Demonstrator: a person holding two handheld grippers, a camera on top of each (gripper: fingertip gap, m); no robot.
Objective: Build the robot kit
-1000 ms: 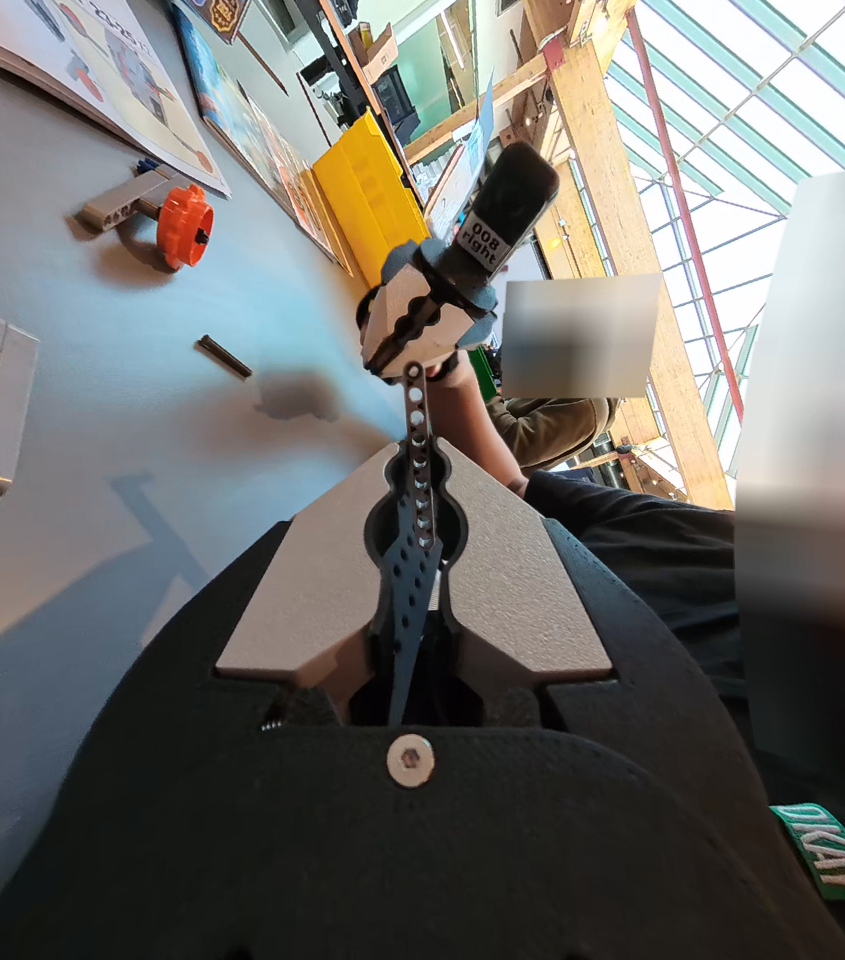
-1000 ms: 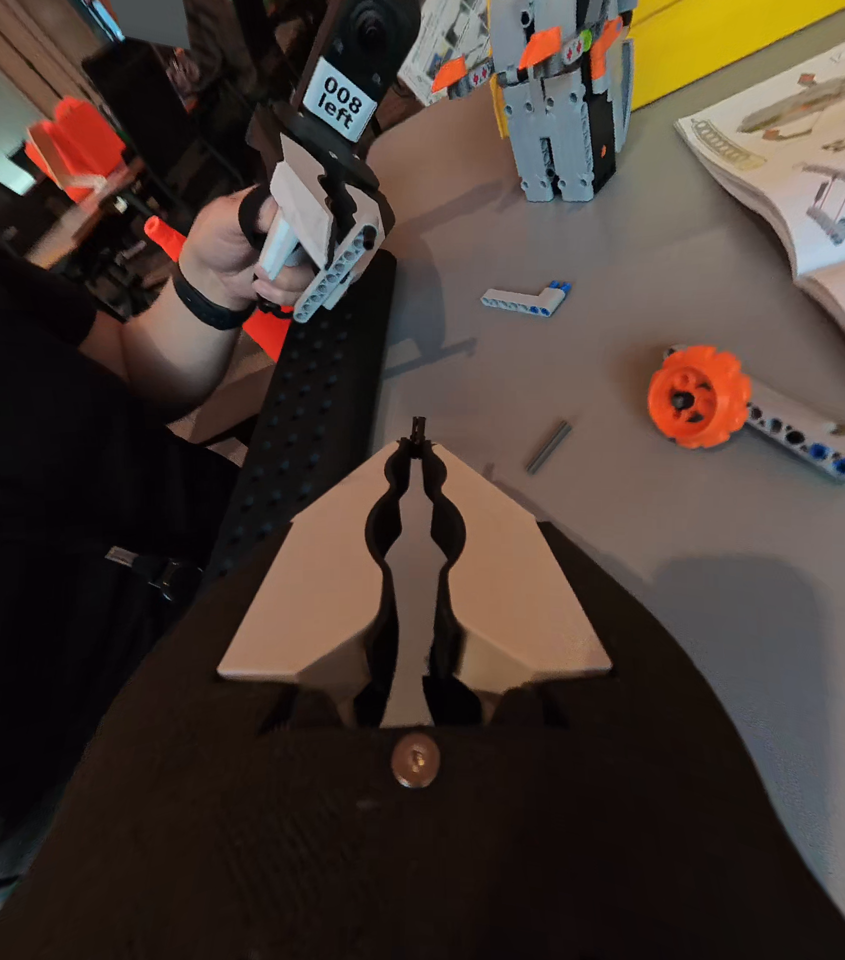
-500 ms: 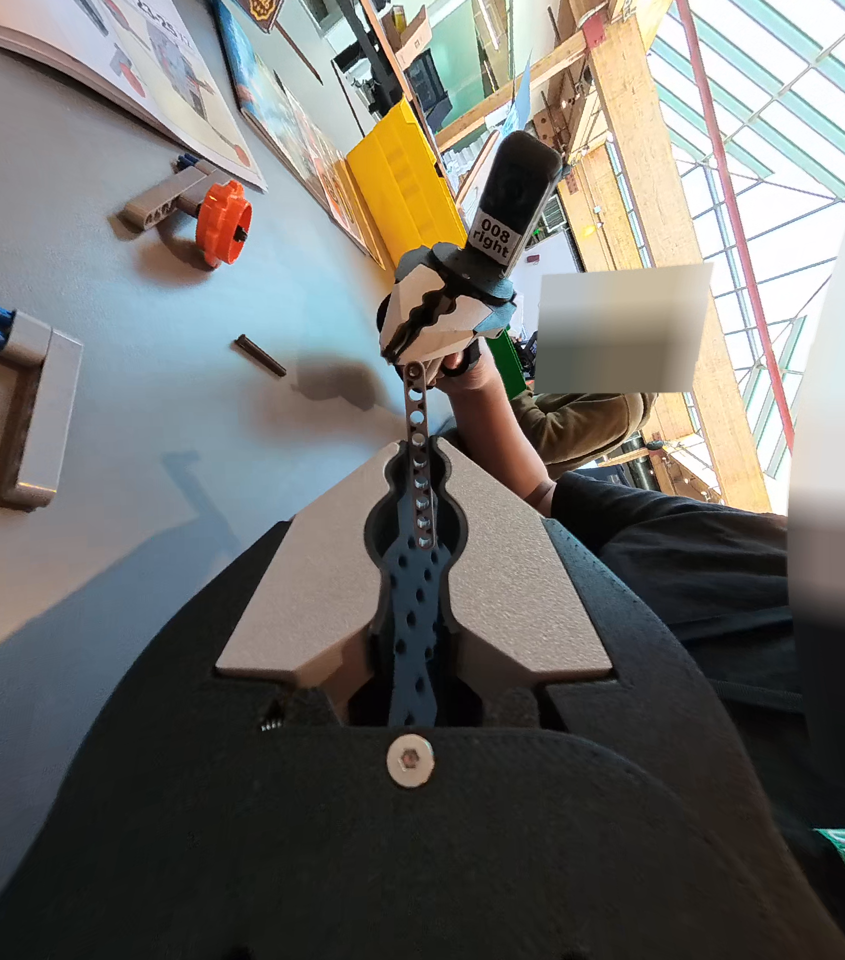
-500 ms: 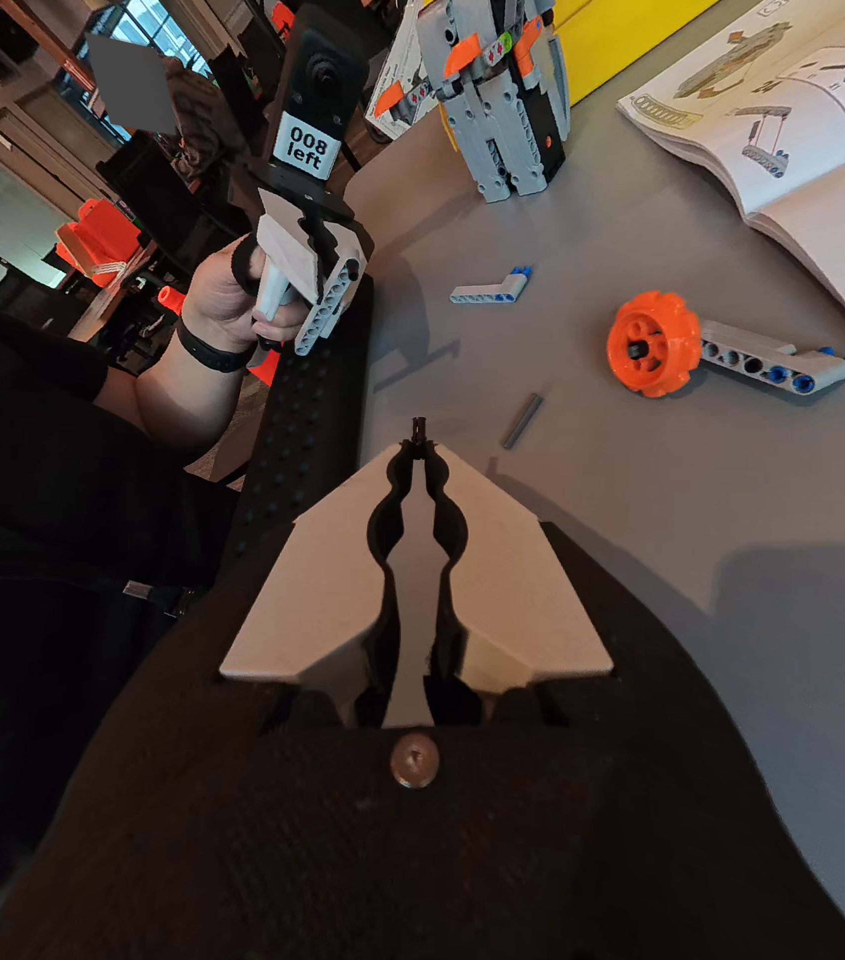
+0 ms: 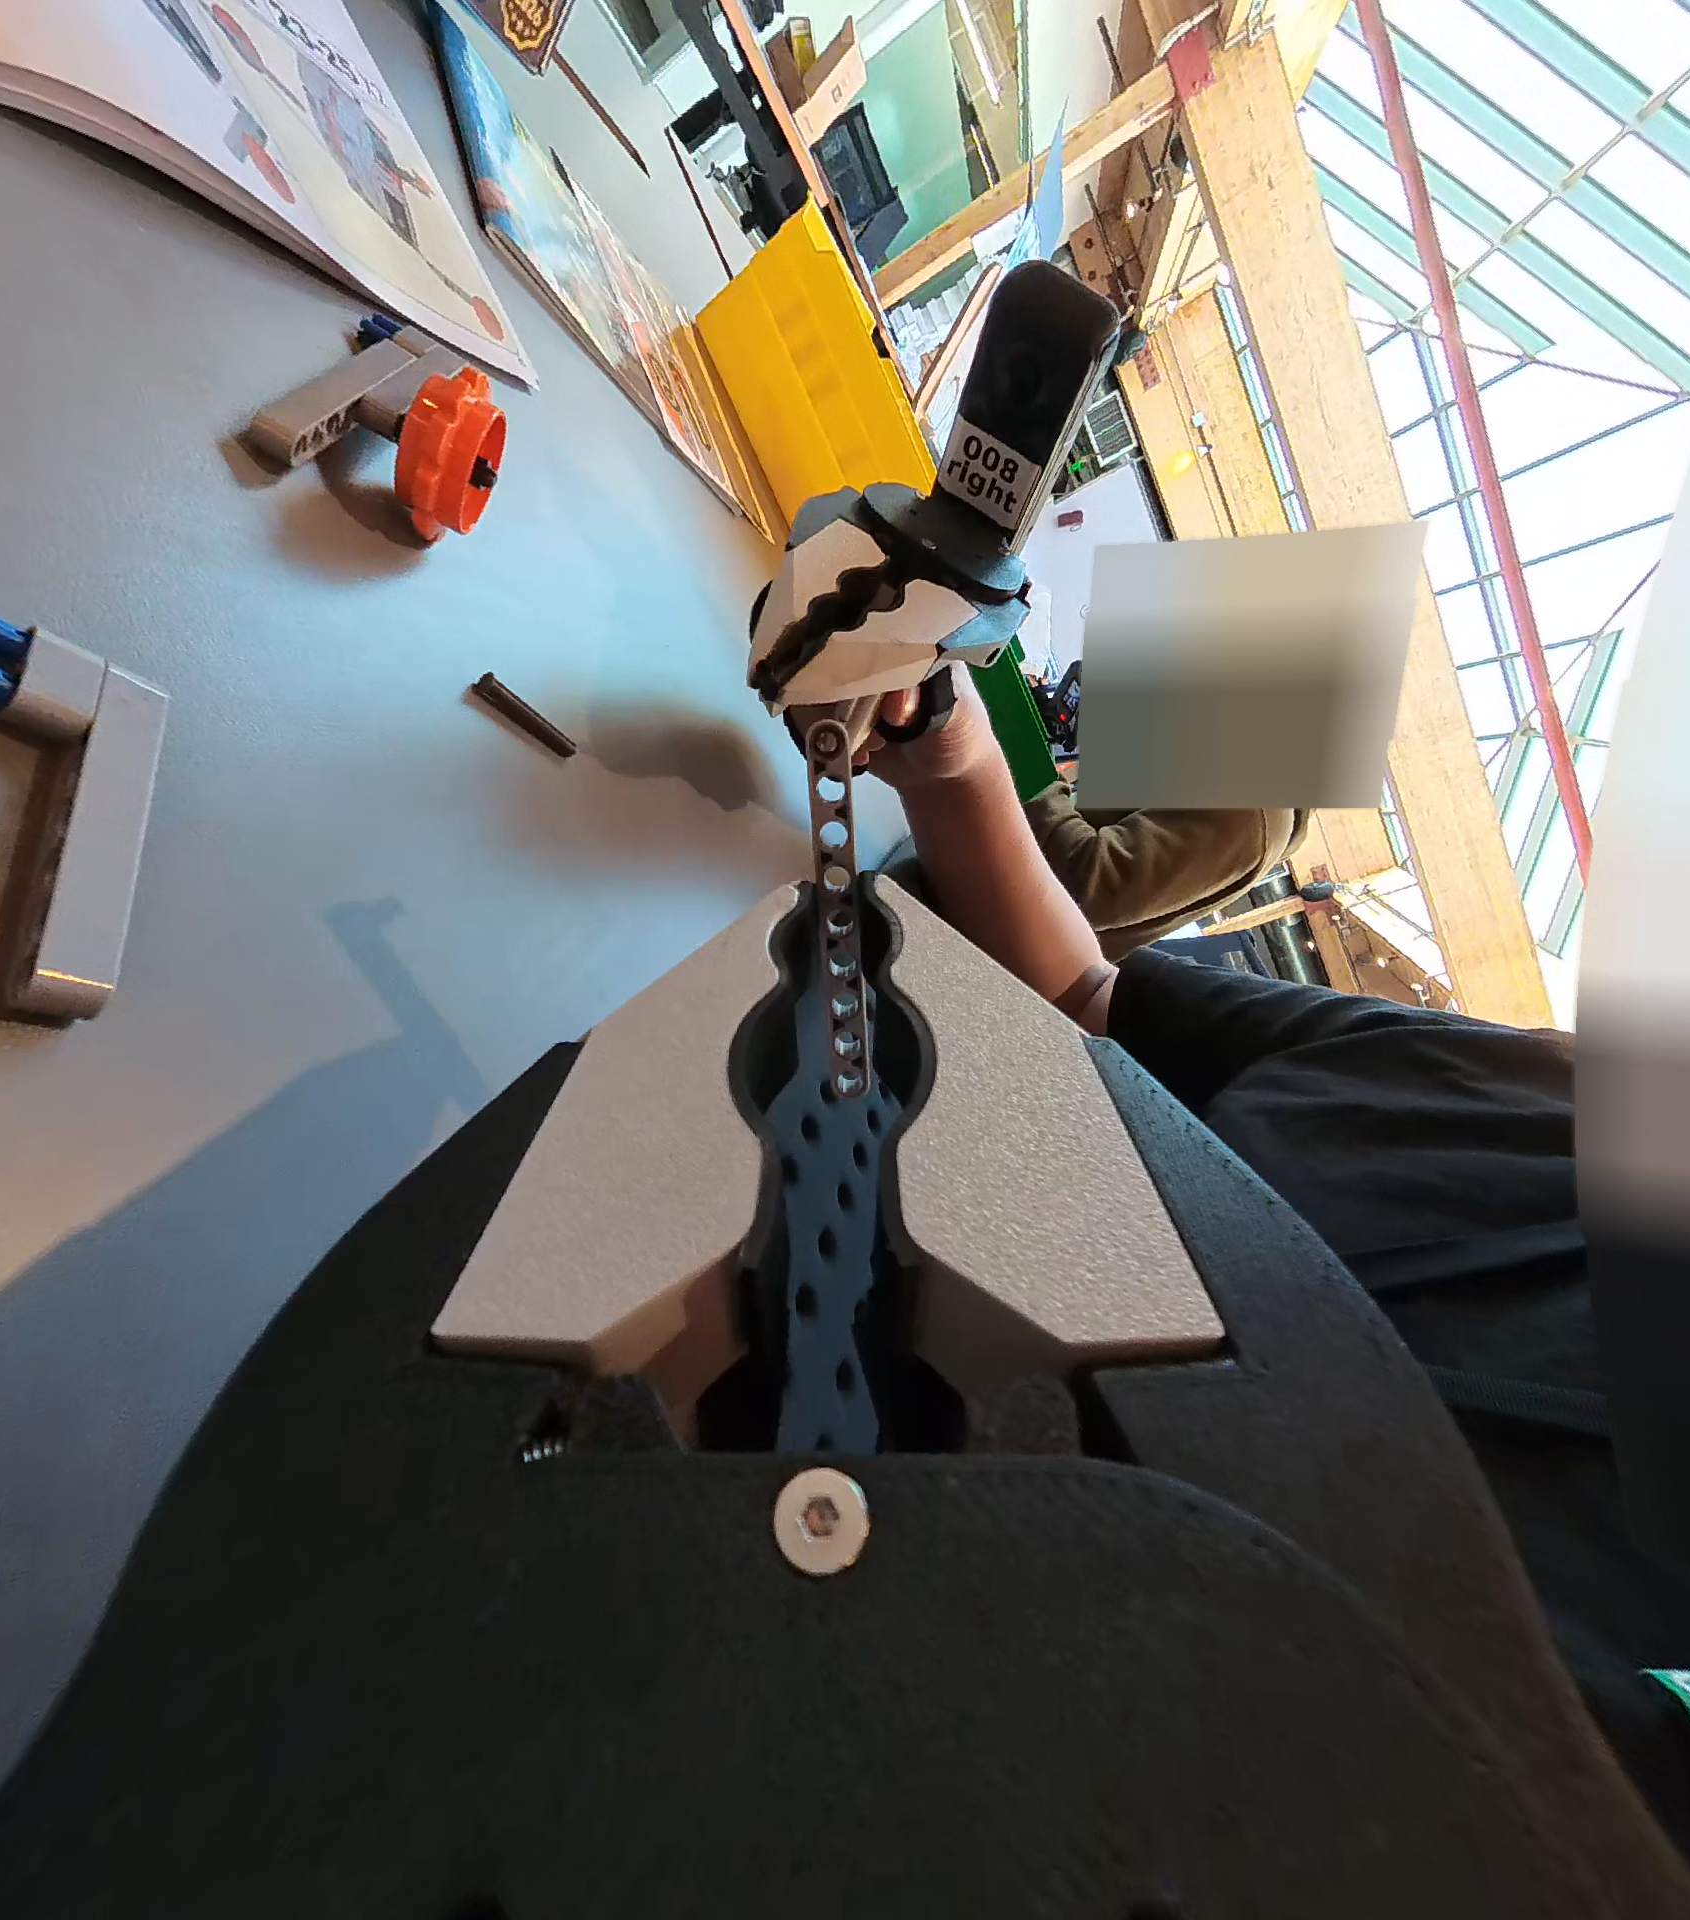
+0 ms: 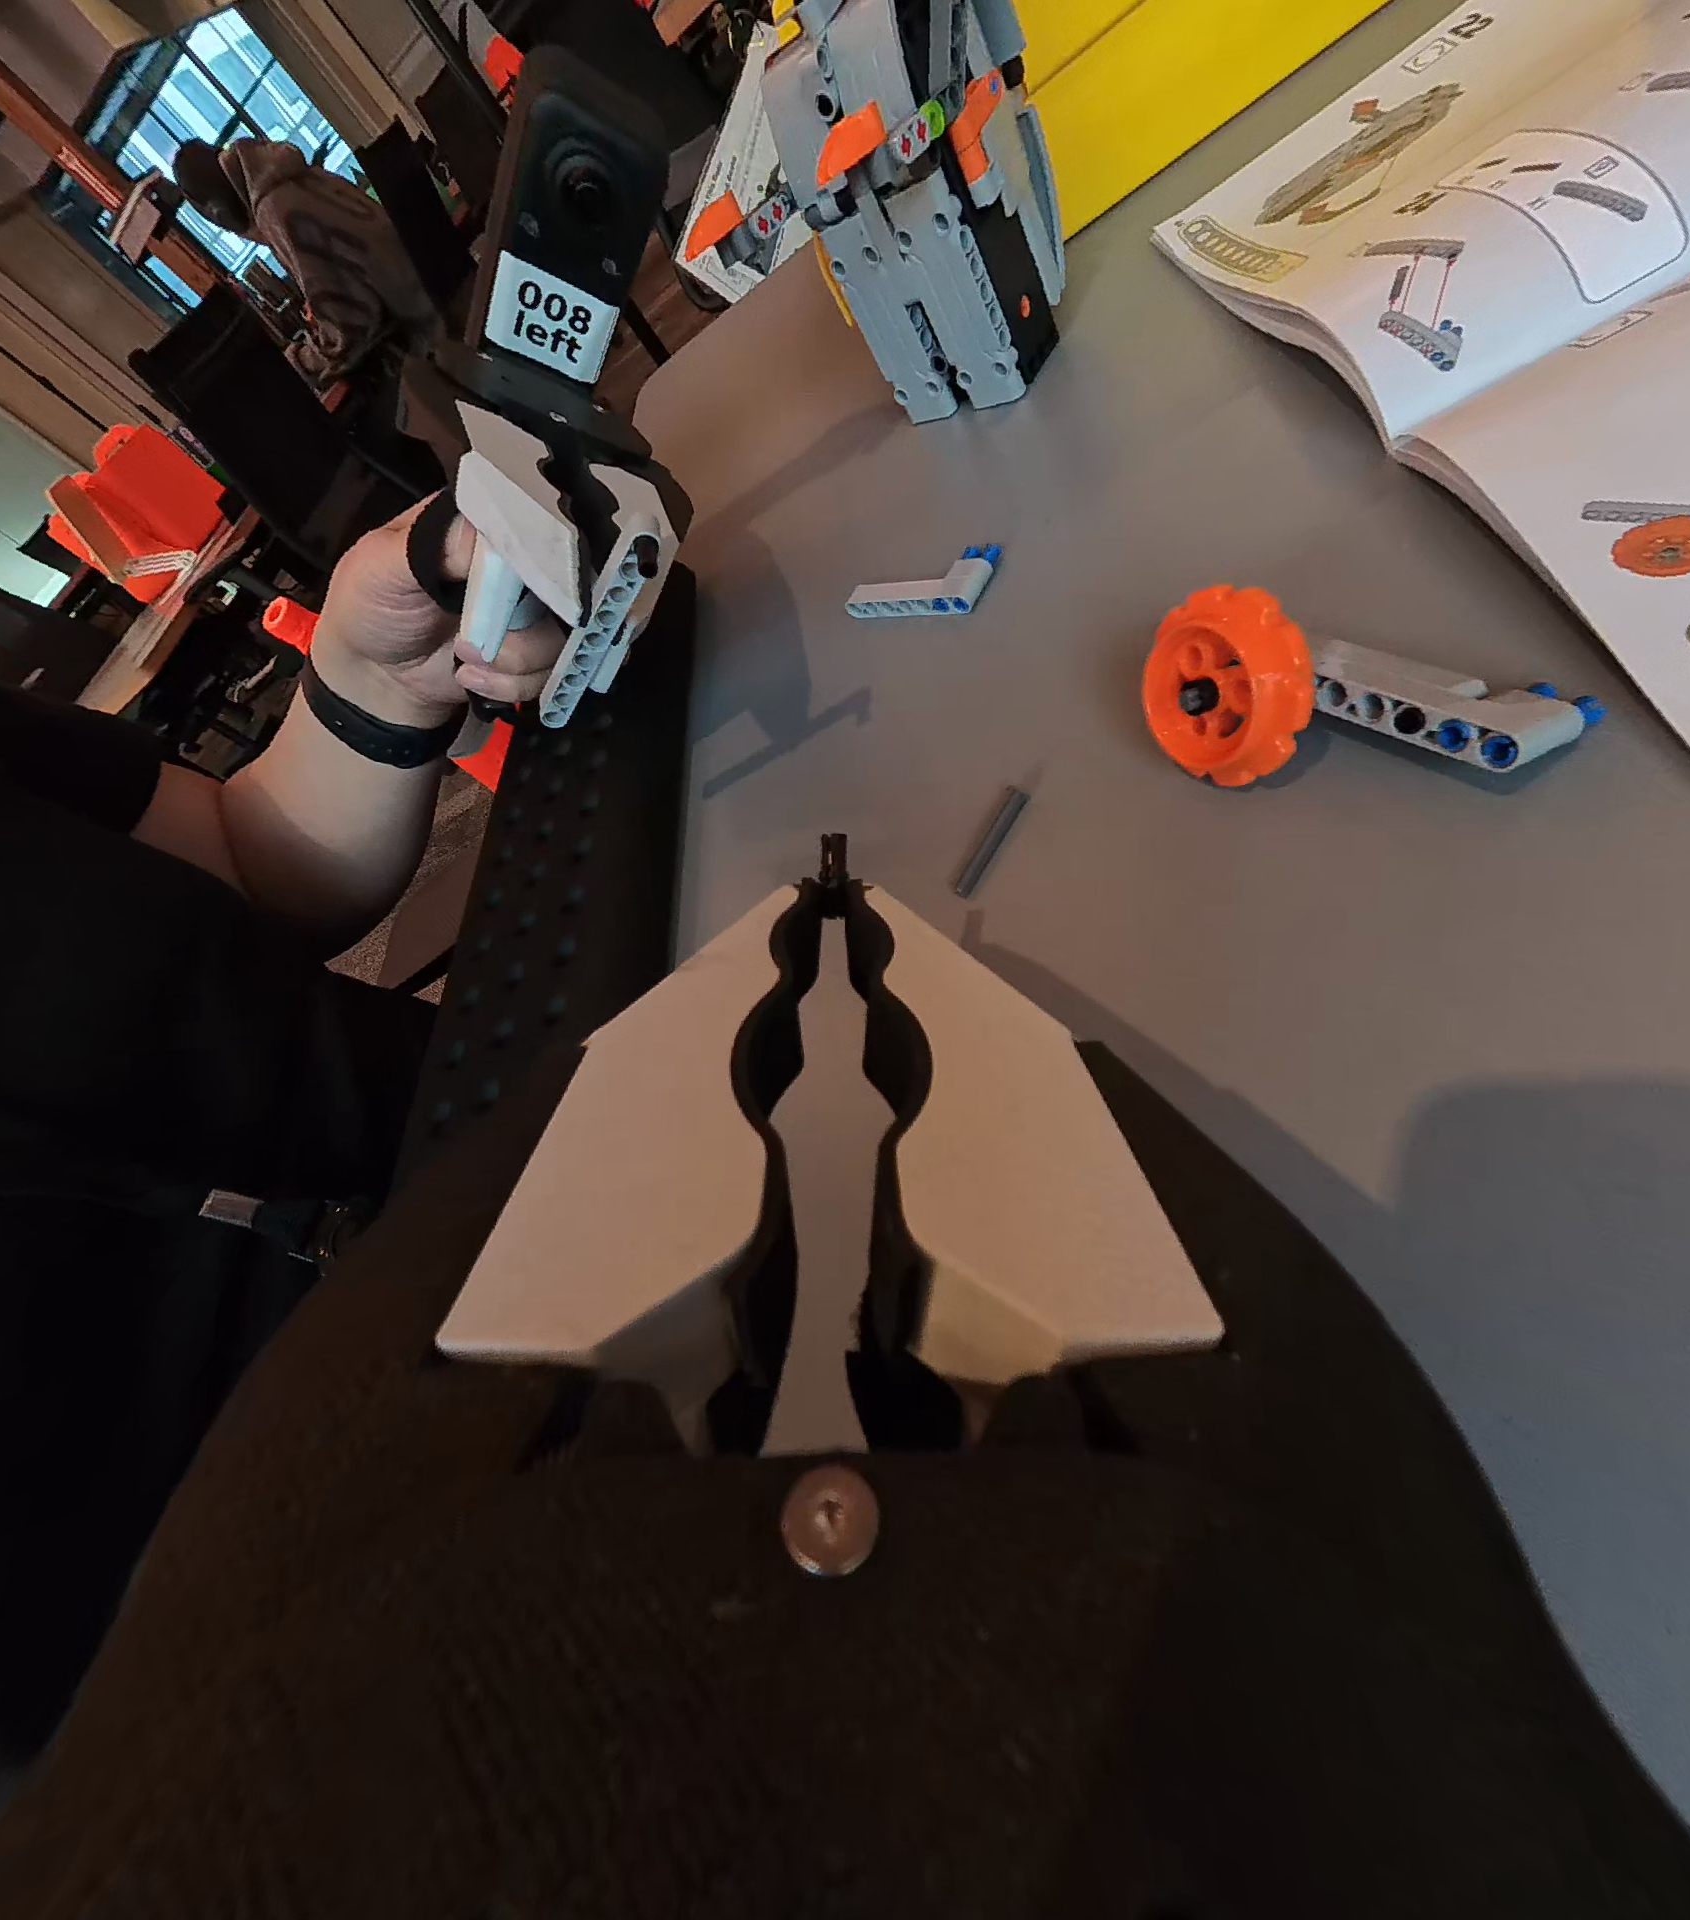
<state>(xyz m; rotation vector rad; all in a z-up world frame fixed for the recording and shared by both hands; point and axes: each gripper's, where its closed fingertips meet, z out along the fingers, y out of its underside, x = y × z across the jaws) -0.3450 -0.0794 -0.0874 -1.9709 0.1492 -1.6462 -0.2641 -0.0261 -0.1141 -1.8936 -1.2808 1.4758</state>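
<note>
My left gripper [image 5: 833, 894] is shut on a long grey holed beam [image 5: 836, 852] that sticks out past its fingertips, above the grey table [image 5: 197, 831]. In the right wrist view the same gripper [image 6: 602, 540] holds the beam [image 6: 602, 634] at the table's left edge. My right gripper [image 6: 830, 896] is shut on a small black pin [image 6: 832, 854] at its tips. In the left wrist view the right gripper [image 5: 779, 686] hangs just beyond the beam's far end, a small gap apart.
On the table lie a short dark axle [image 6: 992, 842], an orange wheel on a grey beam [image 6: 1225, 686], a grey L-shaped beam with blue pins [image 6: 924, 592], a grey brick model [image 6: 924, 239], an open instruction booklet [image 6: 1547, 260] and a yellow bin [image 5: 799, 384]. My right fingertips sit around 11 centimetres from my left ones. The right tips stand about 7 centimetres off the short dark axle [image 6: 992, 842]. Look for it in the left wrist view [image 5: 521, 717] too.
Both grippers shifted and turned a little while staying shut on their parts. The right gripper's tip still sits close to the beam's far end.
</note>
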